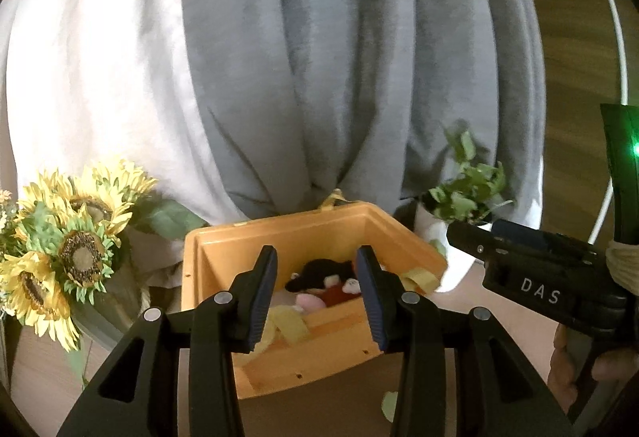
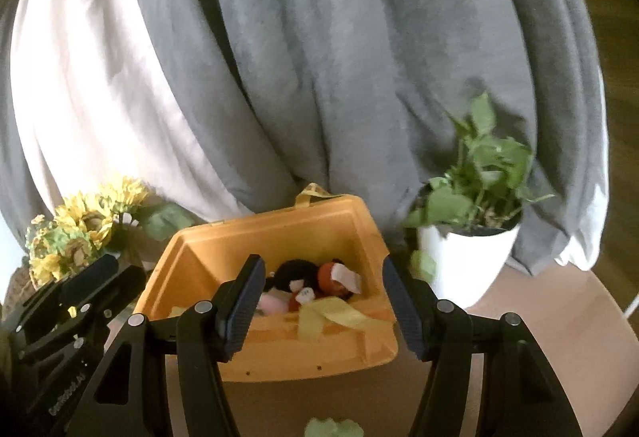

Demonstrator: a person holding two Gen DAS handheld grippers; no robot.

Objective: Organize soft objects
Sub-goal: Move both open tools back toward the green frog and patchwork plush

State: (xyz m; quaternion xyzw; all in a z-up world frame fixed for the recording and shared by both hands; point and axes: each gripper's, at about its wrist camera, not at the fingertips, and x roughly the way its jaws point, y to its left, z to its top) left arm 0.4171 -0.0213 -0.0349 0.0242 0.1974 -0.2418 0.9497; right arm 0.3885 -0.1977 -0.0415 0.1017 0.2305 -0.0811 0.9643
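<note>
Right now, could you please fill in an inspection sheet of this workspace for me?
Surface: brown tabletop, mostly bare.
Job's things: orange box open, soft toys and yellow ribbon inside.
Clutter: green scrap in front of the box.
Grippers: left gripper and right gripper open, empty.
Cables: white cable at right.
Surroundings: sunflowers, potted plant, grey curtain.

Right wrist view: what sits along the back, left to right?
Sunflower bouquet → orange box holding soft toys → white pot with green plant.
</note>
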